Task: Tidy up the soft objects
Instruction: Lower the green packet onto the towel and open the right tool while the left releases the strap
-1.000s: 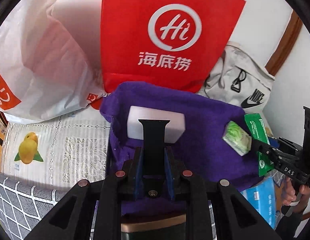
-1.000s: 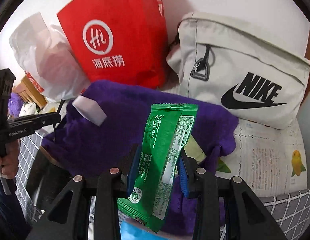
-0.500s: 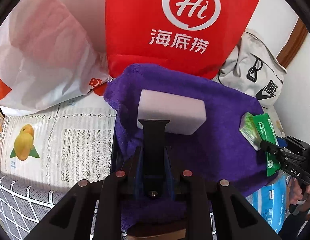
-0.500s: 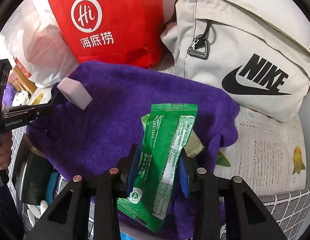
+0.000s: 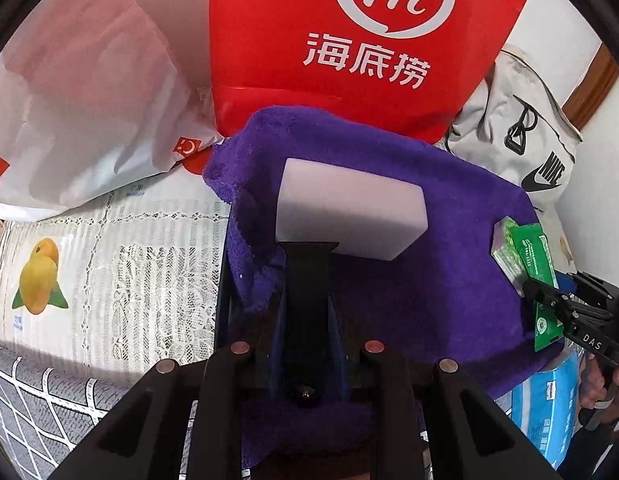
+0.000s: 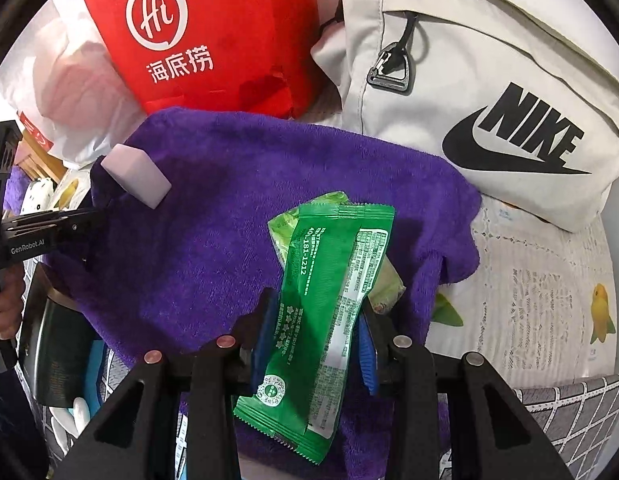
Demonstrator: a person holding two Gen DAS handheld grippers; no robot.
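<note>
A purple towel (image 5: 429,280) (image 6: 209,240) lies spread in the middle, draped over something underneath. My left gripper (image 5: 307,250) is shut on a white sponge block (image 5: 349,208), held just above the towel's left part. In the right wrist view that sponge (image 6: 135,178) sticks out of the left gripper (image 6: 93,216) at the far left. My right gripper (image 6: 317,308) is shut on a green snack packet (image 6: 329,300) with a paler green packet (image 6: 285,232) behind it, over the towel's right part. The left wrist view shows those packets (image 5: 525,252) in the right gripper (image 5: 537,292).
Behind the towel stand a red paper bag (image 5: 349,40), a white plastic bag (image 5: 89,100) and a grey Nike bag (image 6: 489,100). A fruit-print tablecloth (image 5: 109,260) covers the surface. A blue tissue pack (image 5: 549,408) and a dark container (image 6: 49,352) lie by the towel's near edge.
Both grippers have sunk toward the purple towel and tipped further down, each keeping its load. The sponge and the packets now hang closer over the towel.
</note>
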